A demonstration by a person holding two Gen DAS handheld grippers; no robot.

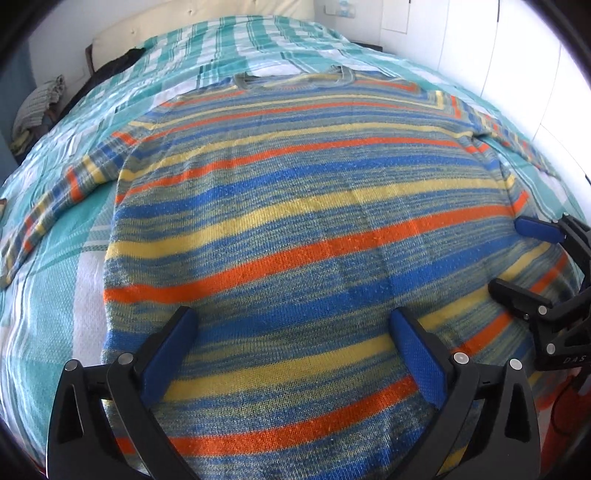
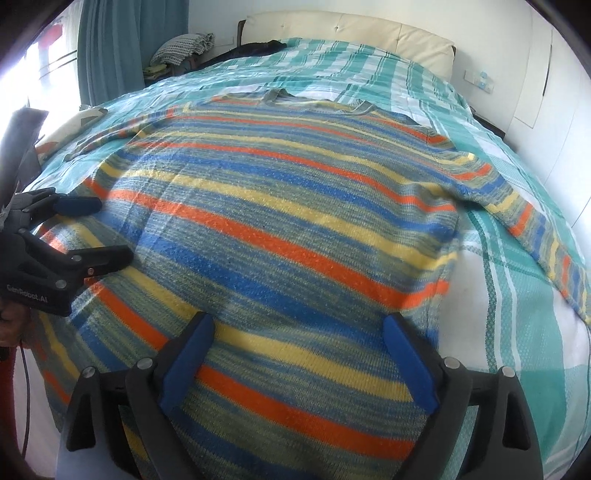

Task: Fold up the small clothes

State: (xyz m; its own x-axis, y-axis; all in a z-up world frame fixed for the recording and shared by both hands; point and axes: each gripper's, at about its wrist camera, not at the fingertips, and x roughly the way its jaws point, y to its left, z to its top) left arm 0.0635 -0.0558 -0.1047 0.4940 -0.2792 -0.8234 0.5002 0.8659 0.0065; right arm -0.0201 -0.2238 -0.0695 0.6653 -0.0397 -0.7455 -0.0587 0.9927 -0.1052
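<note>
Two hand-held grippers over one garment. Striped knit sweater (image 1: 303,221) lies flat on the bed, neck opening toward 12 o'clock, hem toward 6 o'clock under both cameras. Stripes run blue, yellow, orange and grey-green. Both sleeves spread out to the sides: in the left wrist view one sleeve (image 1: 48,206) trails to 9 o'clock, the other runs off toward 2 o'clock. In the right wrist view the sweater (image 2: 280,229) fills the middle, with a sleeve (image 2: 543,236) angling down toward 3 o'clock.

Left hand-held gripper (image 1: 291,332): jaws spread wide, blue pads apart, nothing between them; sits over the lower body of the sweater at 6 o'clock of its own view. Whether the pads touch the knit cannot be told. It also shows at 9 o'clock in the right wrist view (image 2: 107,232), jaws apart there too.

Right hand-held gripper (image 2: 299,339): jaws likewise spread wide, holding nothing, over the lower sweater near its side edge. Seen at 3 o'clock in the left wrist view (image 1: 513,254), parted.

Bedspread (image 1: 48,295) is teal-and-white plaid. Cream padded headboard (image 2: 351,33) at 12 o'clock. Teal curtain (image 2: 110,48) at 10 o'clock, with a striped cloth bundle (image 2: 181,46) heaped just beside it.
</note>
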